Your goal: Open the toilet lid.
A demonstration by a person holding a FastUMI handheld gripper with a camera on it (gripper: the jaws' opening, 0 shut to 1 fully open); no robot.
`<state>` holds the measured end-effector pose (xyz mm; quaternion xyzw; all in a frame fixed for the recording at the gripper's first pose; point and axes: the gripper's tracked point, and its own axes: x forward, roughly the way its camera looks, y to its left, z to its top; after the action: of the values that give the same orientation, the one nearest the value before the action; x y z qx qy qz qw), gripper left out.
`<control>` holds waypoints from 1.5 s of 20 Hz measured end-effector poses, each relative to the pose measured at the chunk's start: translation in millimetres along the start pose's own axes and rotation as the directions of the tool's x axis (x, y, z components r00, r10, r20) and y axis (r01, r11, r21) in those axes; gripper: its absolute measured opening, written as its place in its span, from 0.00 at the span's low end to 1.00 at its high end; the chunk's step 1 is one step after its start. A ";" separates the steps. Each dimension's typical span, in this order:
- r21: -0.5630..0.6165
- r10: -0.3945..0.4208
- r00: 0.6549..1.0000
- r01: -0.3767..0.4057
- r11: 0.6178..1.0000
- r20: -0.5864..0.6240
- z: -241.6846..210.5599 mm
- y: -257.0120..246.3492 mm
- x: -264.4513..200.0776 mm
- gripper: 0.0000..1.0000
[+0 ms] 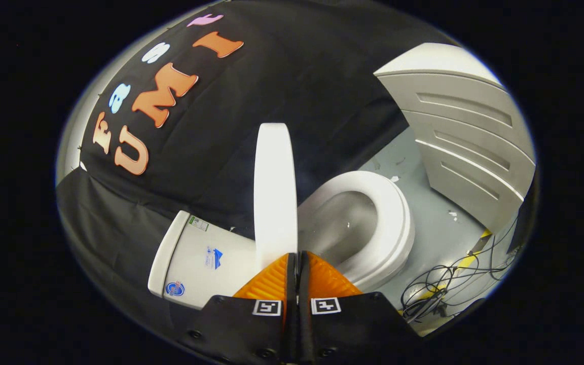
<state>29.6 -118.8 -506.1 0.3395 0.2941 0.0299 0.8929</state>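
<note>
White plastic: the toilet lid (275,195) stands raised on edge at the centre of the frame, just ahead of your fingertips, with the tank (198,261) to its left and the open seat (393,223) and bowl (348,223) to its right.
Orange fingers (271,281): your gripper (296,256) has them pressed together with only a thin dark seam between, and nothing is held; the tips sit at the lid's lower edge, and you cannot tell whether they touch it.
Step in hand: the lift looks all but done, since the lid is up and the bowl is uncovered; judged from this alone, you are at the finish.
Next move: check that the lid rests back toward the tank and will not fall forward, then draw straight away without dragging its edge.
Pose: the whole scene is rolled, so you hold the gripper turned on its side, pointing along the lid's edge.
Surroundings: a grey ribbed panel (469,147) fills the upper right, and loose cables (439,289) lie on the floor (439,238) at the lower right.
</note>
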 end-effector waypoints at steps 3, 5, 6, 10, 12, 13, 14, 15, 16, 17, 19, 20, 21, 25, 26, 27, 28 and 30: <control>-0.056 -0.015 1.000 0.016 0.998 0.017 -0.3 20.1 -2.5 0.08; -0.075 -0.020 0.999 0.022 0.997 0.030 0.2 32.9 -3.1 0.08; -0.080 -0.017 0.999 0.020 0.997 0.037 0.7 39.6 -3.7 0.08; -0.168 -0.026 0.998 0.036 0.985 0.058 -3.5 66.2 -5.8 0.08; -0.197 -0.019 0.998 0.031 0.980 0.064 -6.1 82.4 -7.6 0.08; -0.210 -0.019 0.998 0.033 0.977 0.067 -7.4 88.1 -8.2 0.08; -0.227 -0.022 0.997 0.038 0.973 0.071 -9.1 92.9 -8.0 0.08; -0.243 -0.026 0.997 0.043 0.969 0.076 -10.0 97.0 -8.6 0.08; -0.256 -0.025 0.996 0.045 0.966 0.080 -11.9 103.6 -9.1 0.08; -0.268 -0.024 0.996 0.046 0.962 0.084 -14.1 110.0 -8.3 0.08; -0.302 -0.027 0.995 0.054 0.952 0.092 -17.4 119.7 -9.3 0.08; -0.317 -0.030 0.995 0.059 0.947 0.097 -18.9 124.9 -8.1 0.08; -0.329 -0.031 0.995 0.062 0.942 0.099 -20.8 128.9 -8.2 0.08; -0.367 -0.031 0.994 0.068 0.928 0.107 -25.3 142.5 -8.9 0.08; -0.370 -0.031 0.994 0.070 0.926 0.109 -27.2 145.5 -8.7 0.08; -0.373 -0.032 0.993 0.071 0.925 0.110 -29.5 148.5 -8.3 0.08; -0.378 -0.032 0.993 0.072 0.923 0.112 -30.9 151.5 -8.7 0.08; -0.396 -0.030 0.992 0.076 0.915 0.119 -34.0 158.5 -7.9 0.08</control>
<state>27.7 20.9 -423.5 0.1429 0.2410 0.0462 0.9588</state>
